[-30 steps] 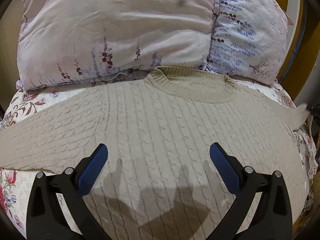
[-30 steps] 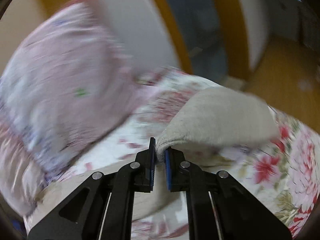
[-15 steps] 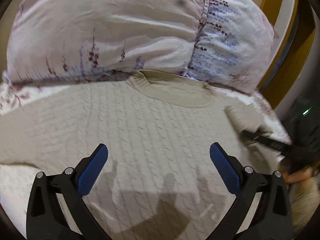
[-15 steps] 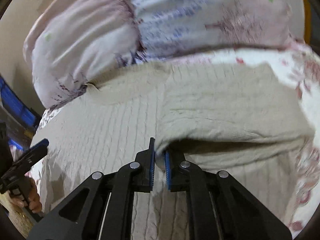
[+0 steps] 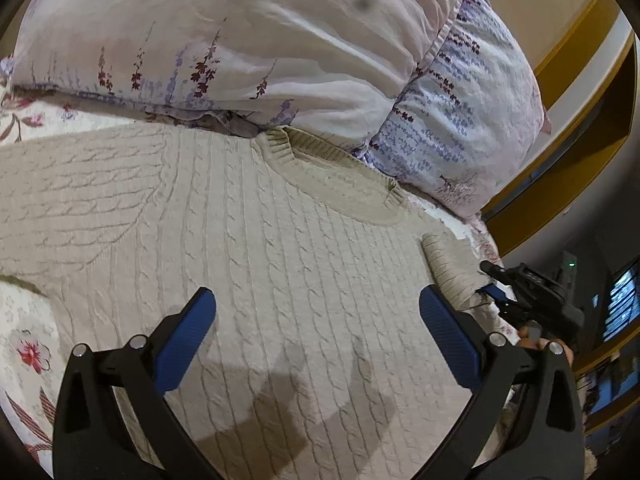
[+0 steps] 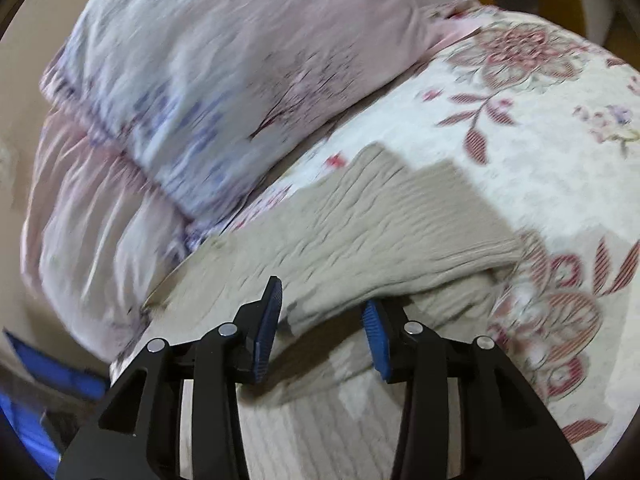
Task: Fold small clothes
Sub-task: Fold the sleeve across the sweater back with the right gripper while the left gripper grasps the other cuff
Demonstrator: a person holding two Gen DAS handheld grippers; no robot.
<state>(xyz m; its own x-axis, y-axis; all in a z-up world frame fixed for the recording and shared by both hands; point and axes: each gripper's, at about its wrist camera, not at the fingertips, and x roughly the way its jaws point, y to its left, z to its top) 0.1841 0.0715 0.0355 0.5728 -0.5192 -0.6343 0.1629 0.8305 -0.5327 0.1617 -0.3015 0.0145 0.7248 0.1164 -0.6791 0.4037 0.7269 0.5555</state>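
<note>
Right hand-held gripper (image 6: 322,326): jaws were clamped on the cuff of the beige cable-knit sweater (image 5: 248,264), now opening, pads clear of the fabric. The sleeve (image 6: 384,232) it carried in from the flowered bedspread (image 6: 532,152) now lies folded across the sweater's body.

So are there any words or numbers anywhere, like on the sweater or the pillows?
No readable words or numbers.
The sweater: plain cable knit, no label showing.
The pillows and the bedspread: only flower prints.
The lit screens at the right edge of the left wrist view: too small and blurred to read.
</note>
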